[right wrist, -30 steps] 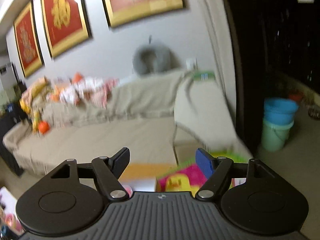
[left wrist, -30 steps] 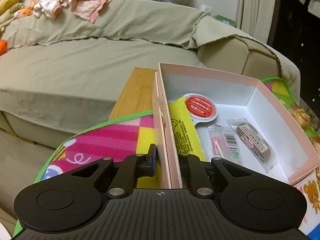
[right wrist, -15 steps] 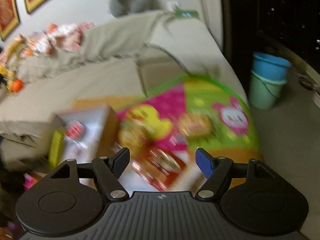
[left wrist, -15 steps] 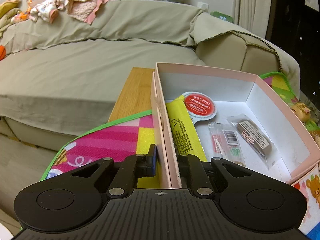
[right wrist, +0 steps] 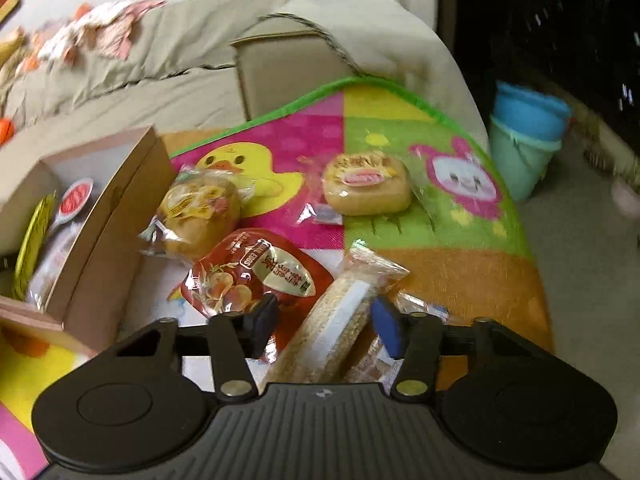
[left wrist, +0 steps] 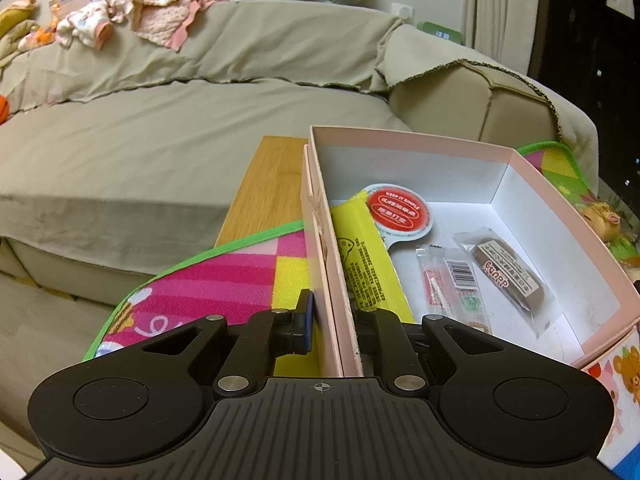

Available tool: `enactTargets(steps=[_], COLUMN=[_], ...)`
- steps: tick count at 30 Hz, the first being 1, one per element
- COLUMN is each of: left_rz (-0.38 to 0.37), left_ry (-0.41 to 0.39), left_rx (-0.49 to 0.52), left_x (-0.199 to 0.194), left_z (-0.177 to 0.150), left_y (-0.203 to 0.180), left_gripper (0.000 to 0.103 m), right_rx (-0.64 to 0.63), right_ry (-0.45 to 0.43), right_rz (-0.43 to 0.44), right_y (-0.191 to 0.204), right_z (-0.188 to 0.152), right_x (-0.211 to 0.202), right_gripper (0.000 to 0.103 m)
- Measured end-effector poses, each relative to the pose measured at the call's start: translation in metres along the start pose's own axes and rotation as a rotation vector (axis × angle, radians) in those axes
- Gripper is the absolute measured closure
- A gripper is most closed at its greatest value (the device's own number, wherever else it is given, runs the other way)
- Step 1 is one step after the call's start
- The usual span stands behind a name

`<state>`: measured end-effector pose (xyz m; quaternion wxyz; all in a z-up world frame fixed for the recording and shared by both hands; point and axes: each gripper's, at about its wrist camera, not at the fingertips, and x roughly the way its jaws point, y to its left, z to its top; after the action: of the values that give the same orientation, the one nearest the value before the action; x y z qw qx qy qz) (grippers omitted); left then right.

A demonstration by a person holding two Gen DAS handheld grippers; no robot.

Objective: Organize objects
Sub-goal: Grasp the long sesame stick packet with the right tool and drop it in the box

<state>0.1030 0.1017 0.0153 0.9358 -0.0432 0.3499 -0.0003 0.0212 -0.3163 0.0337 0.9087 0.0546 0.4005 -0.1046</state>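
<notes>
My left gripper point(left wrist: 332, 320) is shut on the near side wall of the open pink box point(left wrist: 400, 140). In the box lie a yellow packet point(left wrist: 364, 256), a red round-topped sachet point(left wrist: 400, 210), a clear barcoded packet point(left wrist: 448, 280) and a brown wrapped bar point(left wrist: 508, 276). My right gripper point(right wrist: 326, 320) hangs low over the colourful mat point(right wrist: 440, 248), its jaws closing. A clear-wrapped cereal bar point(right wrist: 340, 320) lies between them, with a gap still showing at the left pad. Beside it are a red snack bag point(right wrist: 248, 272) and two wrapped buns point(right wrist: 200, 208), point(right wrist: 366, 184).
The box point(right wrist: 108, 216) stands left of the snacks on the mat. A beige covered sofa point(left wrist: 160, 152) runs behind, with clothes point(left wrist: 132, 12) on its back. Stacked blue and green buckets point(right wrist: 524, 132) stand on the floor to the right. Another small wrapped snack point(right wrist: 372, 364) lies under the bar.
My right gripper has dropped from facing the wall and sofa down to the snacks on the mat, and its jaws have narrowed around the cereal bar. The left gripper still holds the box wall.
</notes>
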Motion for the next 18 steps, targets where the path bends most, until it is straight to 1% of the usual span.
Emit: enactTargets(steps=[1,3,4,6,8,10,11,13,14,16,18], left_rz=[-0.004,-0.013,-0.017,-0.016,-0.014,0.001,0.012,0.029,0.037,0.044,0.042], left_ry=[0.000,0.001,0.000,0.000,0.002,0.007,0.004,-0.009,-0.016,-0.019,-0.008], left_rx=[0.004,0.013,0.016,0.018,0.019,0.032,0.046,0.068,0.079,0.083,0.078], left_x=[0.000,0.002,0.002,0.002,0.002,0.000,-0.001,-0.005,-0.009,-0.013,-0.012], left_z=[0.000,0.002,0.003,0.003,0.004,0.004,0.005,0.006,0.006,0.008,0.008], left_y=[0.000,0.001,0.002,0.002,0.002,-0.001,-0.002,-0.008,-0.010,-0.012,-0.012], left_gripper=[0.090,0.090,0.090,0.090,0.090,0.090,0.090,0.090,0.090,0.090,0.090], right_rx=[-0.018,-0.028,-0.033,-0.062,-0.065,-0.058,-0.063,-0.082,-0.095,-0.107,-0.113], right_ry=[-0.006,-0.002,0.001,0.000,-0.010,0.009,0.016,0.036,0.028,0.028,0.029], right_rz=[-0.001,0.034,0.048,0.045,0.043,0.039,0.029,0.020,0.014,0.031,0.052], right_y=[0.003,0.004,0.006,0.010,0.011,0.012,0.013,0.017,0.020,0.024,0.026], right_z=[-0.001,-0.003,-0.006,-0.012,-0.015,-0.015,-0.016,-0.020,-0.021,-0.022,-0.022], right_x=[-0.003,-0.008,-0.011,-0.014,-0.016,-0.012,-0.009,-0.003,-0.005,-0.010,-0.018], right_gripper=[0.067,0.069,0.068,0.067,0.067,0.059,0.059,0.062,0.064,0.072,0.075])
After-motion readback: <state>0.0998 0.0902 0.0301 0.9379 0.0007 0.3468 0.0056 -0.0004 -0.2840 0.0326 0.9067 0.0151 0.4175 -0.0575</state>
